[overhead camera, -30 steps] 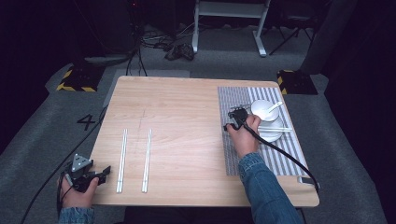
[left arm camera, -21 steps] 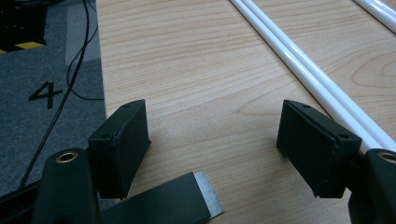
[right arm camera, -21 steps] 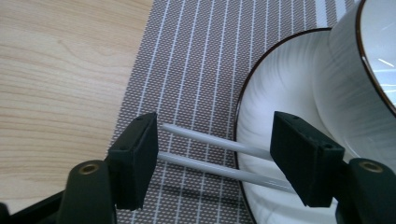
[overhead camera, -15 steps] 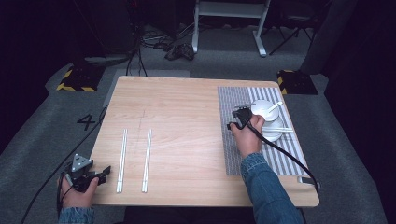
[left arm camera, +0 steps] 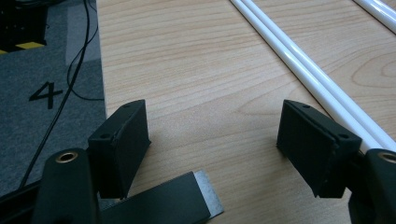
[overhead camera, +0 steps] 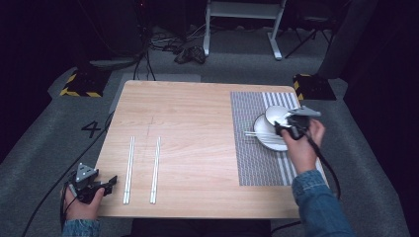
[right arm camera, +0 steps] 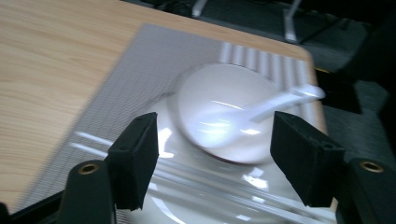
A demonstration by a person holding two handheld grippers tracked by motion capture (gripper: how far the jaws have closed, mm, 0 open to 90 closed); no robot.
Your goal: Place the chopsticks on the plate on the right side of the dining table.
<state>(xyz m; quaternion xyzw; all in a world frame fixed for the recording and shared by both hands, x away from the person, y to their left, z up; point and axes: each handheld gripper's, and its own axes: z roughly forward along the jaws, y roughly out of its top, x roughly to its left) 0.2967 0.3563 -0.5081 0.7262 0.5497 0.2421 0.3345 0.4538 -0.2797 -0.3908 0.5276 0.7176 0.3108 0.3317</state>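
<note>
Wooden table (overhead camera: 197, 128) at frame centre, striped mat (overhead camera: 247, 148) on its right. On the mat: plate (overhead camera: 269, 140), bowl (overhead camera: 274, 114), spoon (right arm camera: 261, 109), chopsticks (overhead camera: 257, 134) across the plate. Two more pairs (overhead camera: 129, 170) lower left, untouched. Right gripper (overhead camera: 289, 126) released above the plate; left gripper (overhead camera: 106, 183) released, empty.

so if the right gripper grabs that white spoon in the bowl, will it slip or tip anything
The spoon looks glossy and smooth, so it may slide between the fingers. Its handle overhangs the rim of the bowl, so a nudge could probably pivot it. The bowl sits on a plate, likely sliding easily.
</note>
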